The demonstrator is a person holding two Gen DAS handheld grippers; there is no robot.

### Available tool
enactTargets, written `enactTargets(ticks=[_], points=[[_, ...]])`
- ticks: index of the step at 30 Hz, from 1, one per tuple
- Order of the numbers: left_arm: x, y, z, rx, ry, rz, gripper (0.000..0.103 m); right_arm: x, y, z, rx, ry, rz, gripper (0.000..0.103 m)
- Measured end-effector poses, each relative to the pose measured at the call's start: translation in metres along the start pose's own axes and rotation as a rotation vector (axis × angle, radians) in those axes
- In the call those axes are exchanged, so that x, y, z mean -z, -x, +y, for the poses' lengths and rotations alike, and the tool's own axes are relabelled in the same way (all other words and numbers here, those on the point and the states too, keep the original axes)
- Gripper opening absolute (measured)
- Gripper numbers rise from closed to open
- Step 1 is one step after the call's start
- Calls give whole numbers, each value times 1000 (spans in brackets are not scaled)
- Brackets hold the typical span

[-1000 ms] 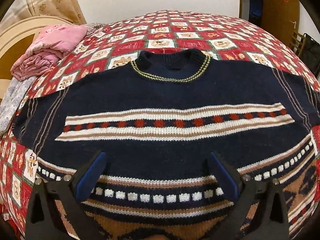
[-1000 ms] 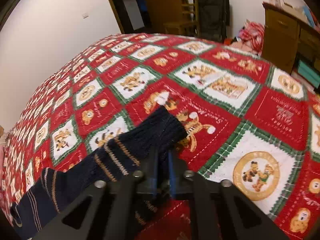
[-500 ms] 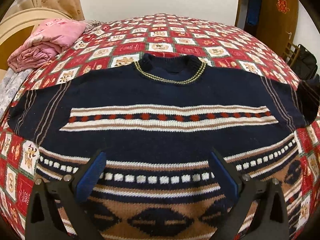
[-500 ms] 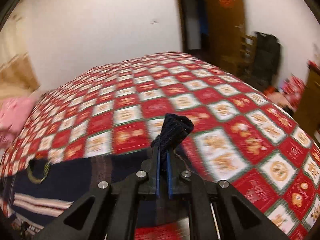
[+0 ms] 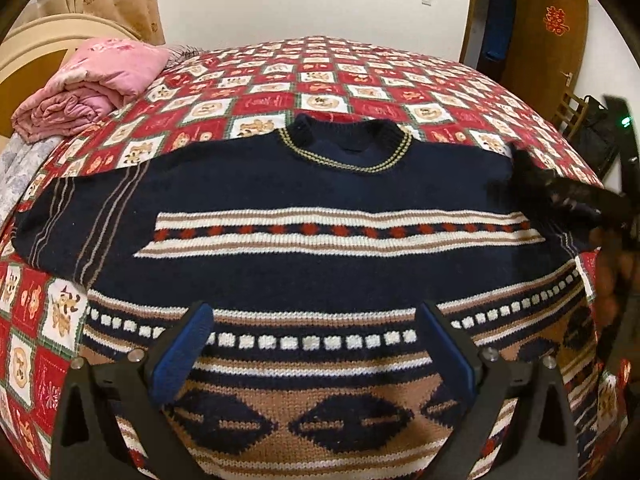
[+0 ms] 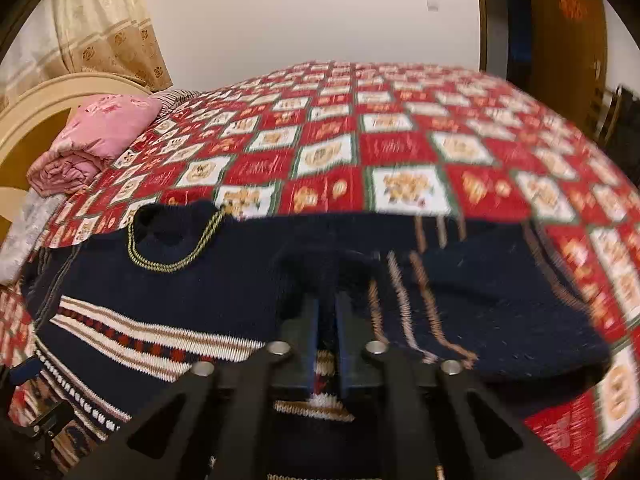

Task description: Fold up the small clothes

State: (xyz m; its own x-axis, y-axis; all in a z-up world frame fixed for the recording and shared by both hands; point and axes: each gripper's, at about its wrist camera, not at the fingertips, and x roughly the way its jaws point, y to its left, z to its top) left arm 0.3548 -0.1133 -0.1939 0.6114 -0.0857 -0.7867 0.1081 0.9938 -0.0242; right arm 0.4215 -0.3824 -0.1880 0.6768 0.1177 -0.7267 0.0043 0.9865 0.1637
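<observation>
Carried inward since earlier, one sleeve [image 6: 472, 304] is laid over one sweater [image 5: 320, 184]; right hand-held gripper [image 6: 328, 312] jaws have just been opening, cuff between them; left hand-held gripper [image 5: 316, 324] is held wide, empty.

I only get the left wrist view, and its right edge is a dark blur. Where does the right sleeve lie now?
Observer: The right sleeve lies folded inward across the chest of the sweater.
Operator: Is the right gripper clamped on it?
Observer: No. The right gripper has just been opening its jaws; the sweater's striped band shows through the narrow gap, and nothing is pinched.
Operator: Does the cuff reach the collar?
Observer: No. The cuff, blurred, stops short of the collar, on its right.
</observation>
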Motion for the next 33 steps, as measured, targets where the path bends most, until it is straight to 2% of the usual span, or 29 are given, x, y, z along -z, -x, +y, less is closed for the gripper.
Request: enactTargets(ticks=[1,2,4,6,8,12,14,16,19,23,25,28,30,32,33], points=[[-1,-1,-2,3,-4,3,102,2,2,-5,-33,-18,7,58],[-3,-2,-5,5,-6,7,102,5,8,-13,-72,-47,10,67],[-6,-6,-9,9,2,16,102,11,26,-34,-107,-100,-26,67],[-10,-12,-17,54,18,39,101,19,47,-62,-63,-132,-51,67],[-16,-19,-29,105,27,64,95,28,66,-90,-28,-179,-78,67],[-33,-33,-74,213,4,97,81,49,97,-136,83,-251,-159,67],[-44,-41,-100,240,-10,111,79,54,105,-149,115,-278,-178,67],[-55,-48,-122,282,5,131,79,59,109,-156,123,-292,-196,67],[-71,-61,-146,299,32,162,79,61,115,-156,129,-269,-234,67],[-82,-83,-165,256,41,209,79,60,121,-142,122,-201,-276,67],[-83,-93,-168,239,50,232,73,62,124,-136,114,-177,-288,67],[-86,-99,-169,250,79,242,59,65,121,-132,92,-169,-281,67],[-88,-99,-170,289,93,244,29,66,118,-131,93,-164,-274,67],[-88,-95,-176,316,76,236,12,67,115,-133,93,-173,-266,67],[-90,-93,-181,309,59,223,9,67,114,-134,89,-185,-263,67]])
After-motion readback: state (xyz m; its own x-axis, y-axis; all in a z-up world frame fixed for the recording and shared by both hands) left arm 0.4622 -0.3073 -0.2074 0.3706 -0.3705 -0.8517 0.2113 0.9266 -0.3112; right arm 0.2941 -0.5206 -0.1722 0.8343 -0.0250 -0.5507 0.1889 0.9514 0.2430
